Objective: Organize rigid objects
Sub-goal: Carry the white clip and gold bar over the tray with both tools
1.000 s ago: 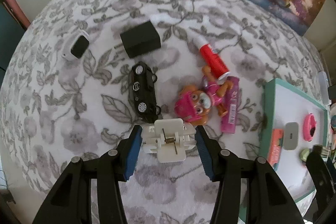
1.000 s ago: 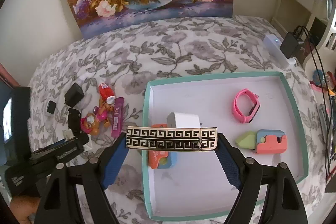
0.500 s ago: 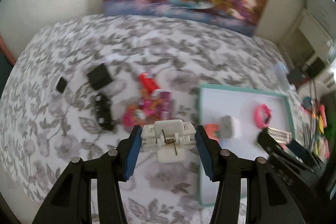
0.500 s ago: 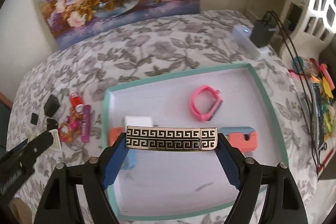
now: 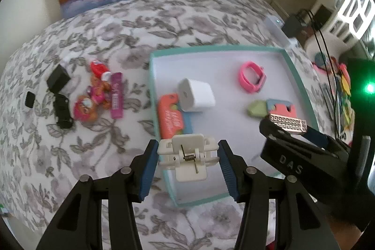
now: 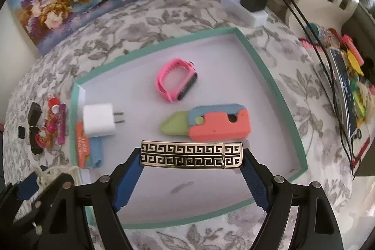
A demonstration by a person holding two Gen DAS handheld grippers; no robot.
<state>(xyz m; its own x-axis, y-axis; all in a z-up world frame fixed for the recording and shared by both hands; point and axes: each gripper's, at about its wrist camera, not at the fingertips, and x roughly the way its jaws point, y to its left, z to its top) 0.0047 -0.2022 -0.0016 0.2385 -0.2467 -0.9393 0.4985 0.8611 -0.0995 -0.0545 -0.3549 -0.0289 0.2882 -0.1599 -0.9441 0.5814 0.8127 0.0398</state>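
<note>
My left gripper (image 5: 187, 156) is shut on a white spring clip (image 5: 188, 156), held above the near left corner of the teal-rimmed tray (image 5: 218, 47). My right gripper (image 6: 191, 156) is shut on a gold hair clip with a black key pattern (image 6: 191, 154), held over the tray's (image 6: 276, 86) near middle; it also shows in the left wrist view (image 5: 287, 125). In the tray lie a pink watch (image 6: 175, 82), a white charger (image 6: 99, 120), a coral and blue toy knife (image 6: 211, 125) and an orange and blue item (image 6: 86, 148).
Left of the tray on the flowered cover lie a black toy car (image 5: 62, 110), a black box (image 5: 58, 79), a pink pup figure (image 5: 90, 101), a red tube (image 5: 98, 68), a pink stick (image 5: 116, 94) and a small black-and-white item (image 5: 30, 99). A power strip with a plug (image 6: 248, 4) and cables lie at the right.
Both grippers have moved right with their clips still held. The left one went from over the loose toys to the tray's near left corner; the right one went further over the tray.
</note>
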